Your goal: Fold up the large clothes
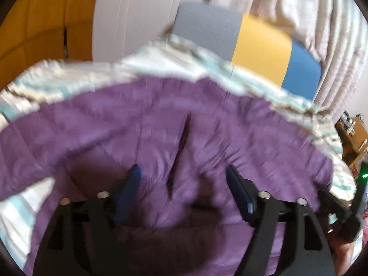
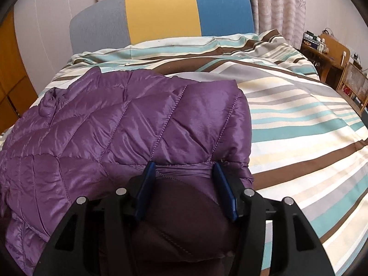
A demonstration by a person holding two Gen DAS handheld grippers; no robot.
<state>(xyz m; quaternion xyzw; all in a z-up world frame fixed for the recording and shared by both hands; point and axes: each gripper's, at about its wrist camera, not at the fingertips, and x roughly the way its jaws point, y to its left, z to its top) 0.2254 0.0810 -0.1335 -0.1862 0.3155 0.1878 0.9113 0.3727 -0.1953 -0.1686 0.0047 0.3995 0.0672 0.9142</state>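
- A purple quilted puffer jacket (image 2: 128, 124) lies on a bed covered with a striped duvet (image 2: 299, 119) in cream, teal, grey and brown.
- In the right wrist view the jacket covers the left part of the bed; its near right edge is folded over into a thick, rounded roll.
- The right gripper (image 2: 185, 172) sits at that rolled edge, and a bunched fold of the purple fabric fills the gap between its blue pads (image 2: 145, 193); the jaws are clamped on the jacket.
- The left wrist view is blurred. There the jacket (image 1: 161, 119) spreads across most of the frame, with a dark slit-like crease near its middle.
- The left gripper (image 1: 184, 172) hangs over the jacket with its jaws wide apart; fabric lies below the gap, and the pads do not press on it.
- Behind the bed stands a headboard (image 2: 161, 11) in grey, yellow and blue panels, with pale curtains (image 2: 276, 4) beyond.
- A wooden desk (image 2: 326, 53) stands at the far right.
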